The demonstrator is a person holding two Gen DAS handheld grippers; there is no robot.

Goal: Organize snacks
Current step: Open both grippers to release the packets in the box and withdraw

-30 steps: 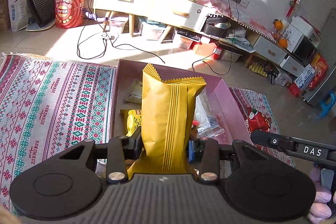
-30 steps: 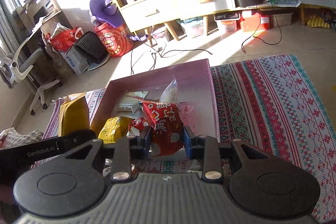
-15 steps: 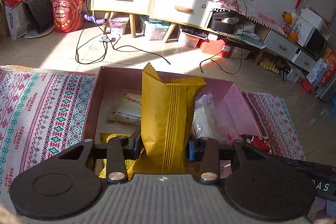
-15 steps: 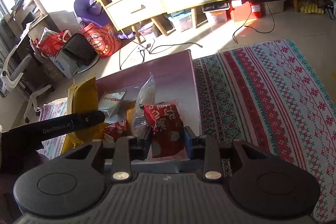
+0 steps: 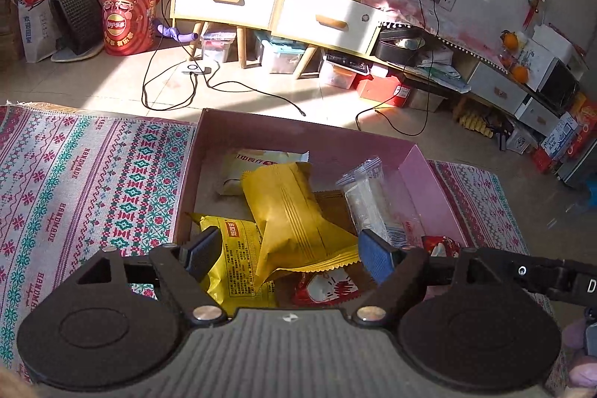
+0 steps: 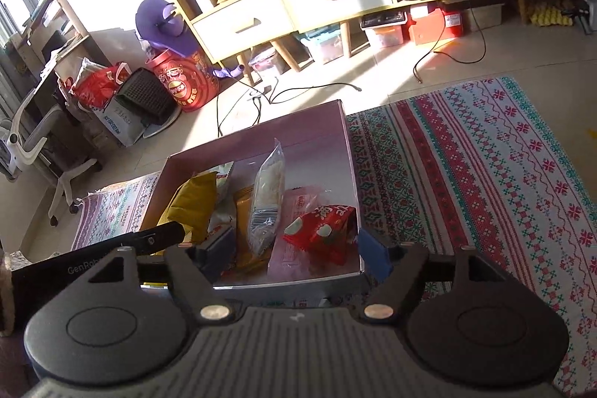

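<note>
Both grippers' fingers have just been opening and stand wide, gripping nothing: left gripper (image 5: 287, 254) above the yellow packet (image 5: 294, 219), right gripper (image 6: 293, 254) above the red packet (image 6: 321, 230), both packets lying in the pink box (image 6: 350, 174).

Near wall of the pink cardboard box (image 5: 429, 174) was hidden behind the gripper body in the left wrist view. Red-and-white snack packet (image 5: 324, 288) was mostly covered by the mustard-yellow ridged snack pouch (image 5: 294, 215). Small print on the clear plastic cracker packet (image 6: 266, 196) was too small to read.
</note>
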